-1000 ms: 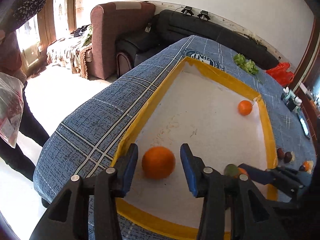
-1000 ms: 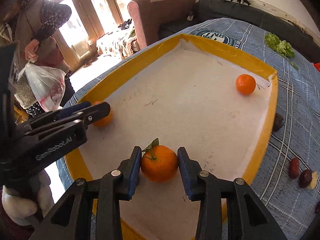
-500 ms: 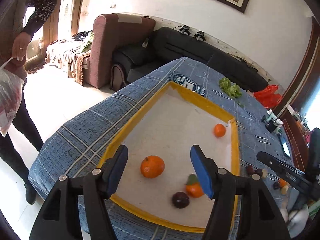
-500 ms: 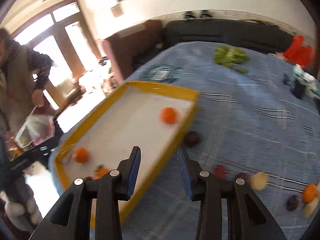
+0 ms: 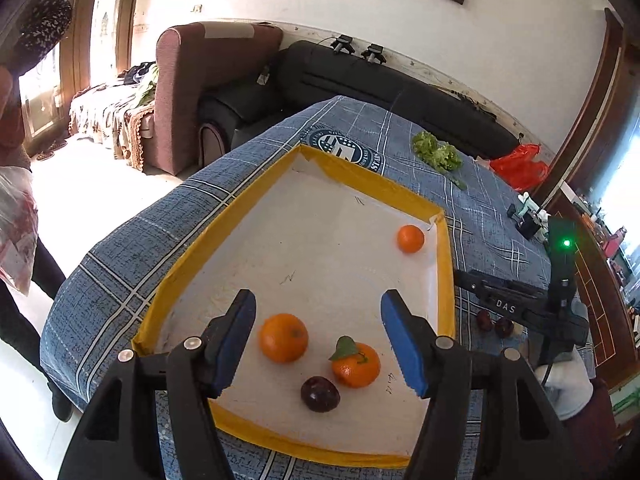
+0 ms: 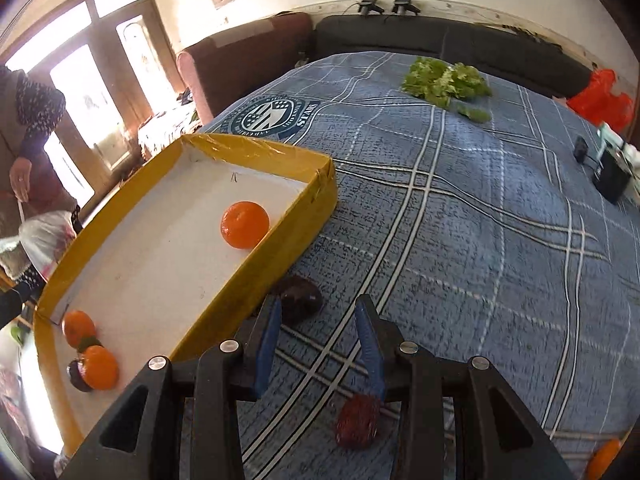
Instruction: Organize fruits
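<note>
A yellow-walled tray [image 5: 447, 264] with a white floor lies on the blue plaid cloth. Near its front sit a plain orange [image 5: 283, 337], a leafed orange [image 5: 355, 364] and a dark plum [image 5: 320, 394]. Another orange [image 5: 410, 239] lies at the far right corner. My left gripper [image 5: 318, 308] hovers open above the near fruits, holding nothing. My right gripper [image 6: 319, 308] is open and empty over the cloth just right of the tray [image 6: 316, 216]. A dark plum [image 6: 298, 298] rests against the tray's outer wall by its left finger. A red fruit [image 6: 358, 420] lies under its right finger.
Green lettuce [image 6: 444, 80] and a red bag [image 6: 600, 98] lie at the table's far side, a black device [image 6: 610, 176] at the right. An orange fruit [image 6: 604, 456] sits at the near right. A person [image 6: 32, 140] with a plastic bag stands left of the table.
My left gripper opened off the plain orange and drew back and up. My right gripper left the leafed orange in the tray and swung right, out over the cloth.
</note>
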`<state>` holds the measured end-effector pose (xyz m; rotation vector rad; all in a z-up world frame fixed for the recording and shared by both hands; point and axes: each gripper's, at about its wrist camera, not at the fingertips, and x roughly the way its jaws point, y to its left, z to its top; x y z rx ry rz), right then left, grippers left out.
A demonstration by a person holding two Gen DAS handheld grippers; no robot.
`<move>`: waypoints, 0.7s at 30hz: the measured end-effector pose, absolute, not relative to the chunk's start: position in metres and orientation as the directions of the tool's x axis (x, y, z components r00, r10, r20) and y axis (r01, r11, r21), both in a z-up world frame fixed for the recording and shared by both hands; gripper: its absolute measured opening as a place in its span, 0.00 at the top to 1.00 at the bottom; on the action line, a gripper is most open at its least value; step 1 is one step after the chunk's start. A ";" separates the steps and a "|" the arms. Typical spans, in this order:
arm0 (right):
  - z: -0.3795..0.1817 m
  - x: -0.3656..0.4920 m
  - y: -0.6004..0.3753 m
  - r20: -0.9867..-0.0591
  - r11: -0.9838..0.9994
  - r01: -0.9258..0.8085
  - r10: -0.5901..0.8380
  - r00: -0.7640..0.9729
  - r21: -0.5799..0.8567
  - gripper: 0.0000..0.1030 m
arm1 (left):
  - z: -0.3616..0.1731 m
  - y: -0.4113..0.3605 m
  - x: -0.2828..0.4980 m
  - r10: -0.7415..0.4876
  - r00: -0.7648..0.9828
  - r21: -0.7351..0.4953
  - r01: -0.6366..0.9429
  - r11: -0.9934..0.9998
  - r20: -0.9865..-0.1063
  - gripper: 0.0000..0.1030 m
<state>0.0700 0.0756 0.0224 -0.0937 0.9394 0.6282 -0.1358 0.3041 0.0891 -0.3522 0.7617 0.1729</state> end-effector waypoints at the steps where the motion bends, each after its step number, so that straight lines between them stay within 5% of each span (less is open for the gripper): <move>1: 0.022 0.069 0.077 -0.774 0.810 -0.554 0.473 0.420 0.195 0.59 | 0.087 0.303 -0.134 0.024 0.710 -0.250 -0.279 0.927 -0.704 0.37; 13: 0.012 0.076 0.083 -0.787 0.802 -0.537 0.500 0.363 0.262 0.68 | 0.082 0.288 -0.125 0.002 0.693 -0.251 -0.264 0.931 -0.720 0.37; 21: 0.049 0.002 0.051 -0.753 0.778 -0.571 0.535 0.383 0.262 0.68 | 0.096 0.272 -0.136 -0.001 0.709 -0.239 -0.237 0.941 -0.705 0.37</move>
